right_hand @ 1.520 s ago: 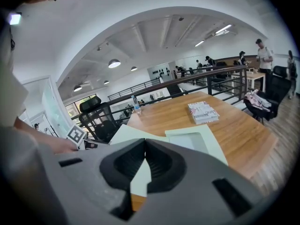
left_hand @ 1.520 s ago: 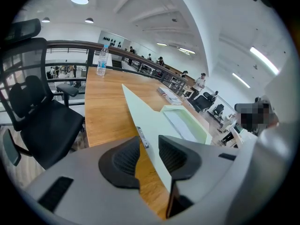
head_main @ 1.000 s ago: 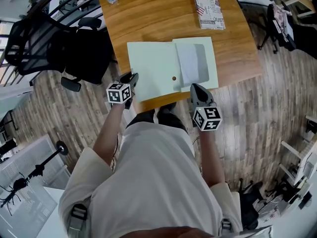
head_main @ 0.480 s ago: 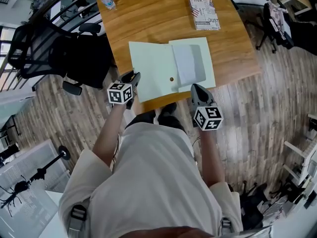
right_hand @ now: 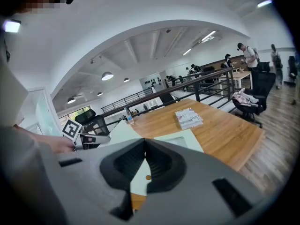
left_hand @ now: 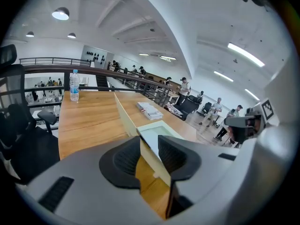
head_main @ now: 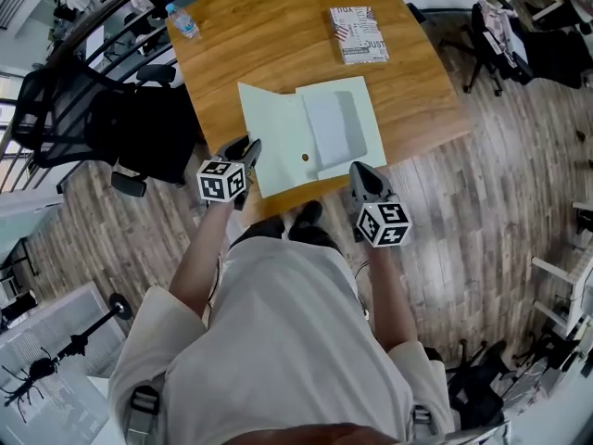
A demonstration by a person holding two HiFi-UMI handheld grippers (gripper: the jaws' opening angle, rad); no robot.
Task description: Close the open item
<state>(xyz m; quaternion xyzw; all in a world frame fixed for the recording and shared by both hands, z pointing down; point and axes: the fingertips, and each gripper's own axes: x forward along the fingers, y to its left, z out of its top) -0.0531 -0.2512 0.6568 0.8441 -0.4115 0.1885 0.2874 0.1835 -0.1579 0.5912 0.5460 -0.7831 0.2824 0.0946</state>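
Pale-green folder [head_main: 310,133] lies open at the wooden table's [head_main: 259,44] near edge. The left gripper [head_main: 246,152] clamps its raised left cover [head_main: 269,137]; the right gripper [head_main: 359,172] is pinched together, empty. Next, I'd say, swing that cover over rightward.

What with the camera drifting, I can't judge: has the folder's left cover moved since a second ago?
Yes. The left cover has swung up toward the fold; its free edge is farther from the table's left edge.
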